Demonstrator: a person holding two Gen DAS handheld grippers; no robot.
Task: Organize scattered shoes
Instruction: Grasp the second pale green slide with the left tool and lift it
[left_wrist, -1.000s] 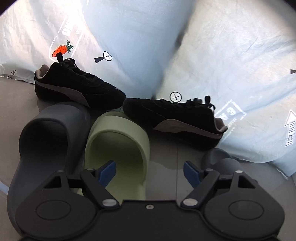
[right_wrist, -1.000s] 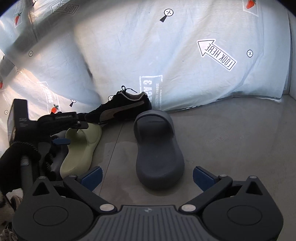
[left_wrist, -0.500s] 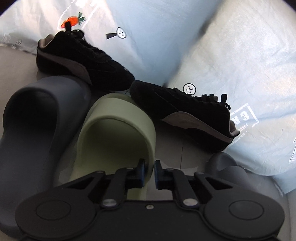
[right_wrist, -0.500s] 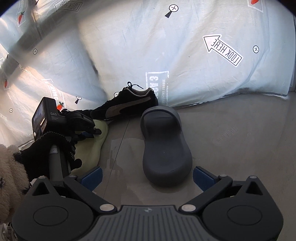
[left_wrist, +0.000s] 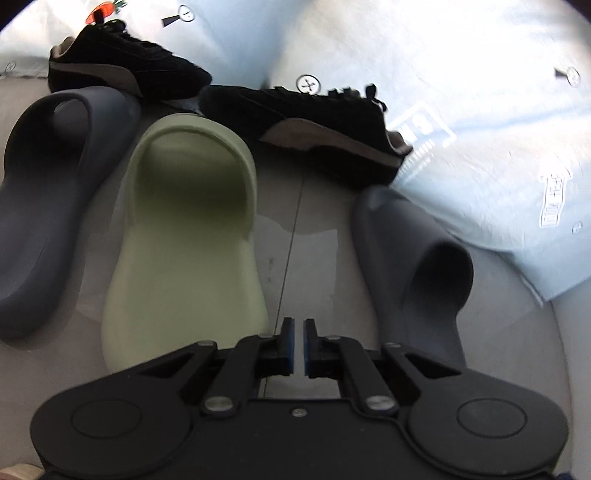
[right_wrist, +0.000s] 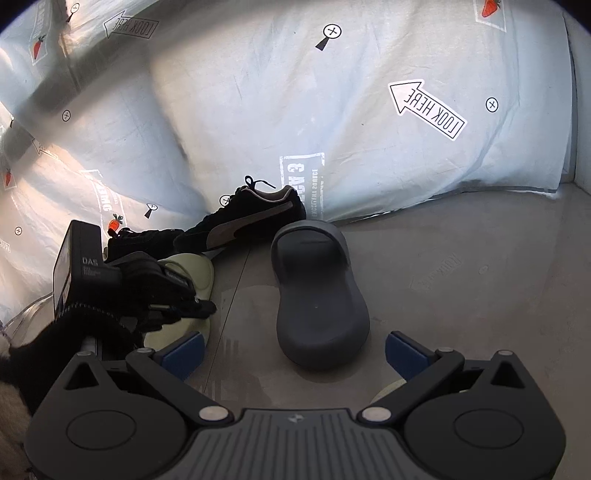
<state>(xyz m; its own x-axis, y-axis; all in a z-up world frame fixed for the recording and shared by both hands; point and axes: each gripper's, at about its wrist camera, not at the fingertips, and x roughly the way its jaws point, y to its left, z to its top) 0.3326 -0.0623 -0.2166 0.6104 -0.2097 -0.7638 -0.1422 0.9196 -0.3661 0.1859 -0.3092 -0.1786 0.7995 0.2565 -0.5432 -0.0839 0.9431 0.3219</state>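
Risk, left wrist view: your left gripper (left_wrist: 299, 343) has its jaws pressed together on nothing, poised over the bare floor (left_wrist: 306, 229) between the green slide (left_wrist: 184, 236) and the right-hand grey slide (left_wrist: 413, 266). Reach for either slide like this and you only nudge it, skewing it toward the black sneaker (left_wrist: 317, 129) behind. A second black sneaker (left_wrist: 125, 70) and another grey slide (left_wrist: 51, 206) lie to the left, close together; a careless sweep could scatter them further.

Risk, right wrist view: your right gripper (right_wrist: 293, 349) stands spread wide and empty, with the grey slide (right_wrist: 317, 295) lying ahead between its fingers but apart from them. The gloved left hand (right_wrist: 110, 314) works just beside the green slide (right_wrist: 192, 280); advancing both tools together invites a collision. A pale shape under the right finger is too hidden to identify.
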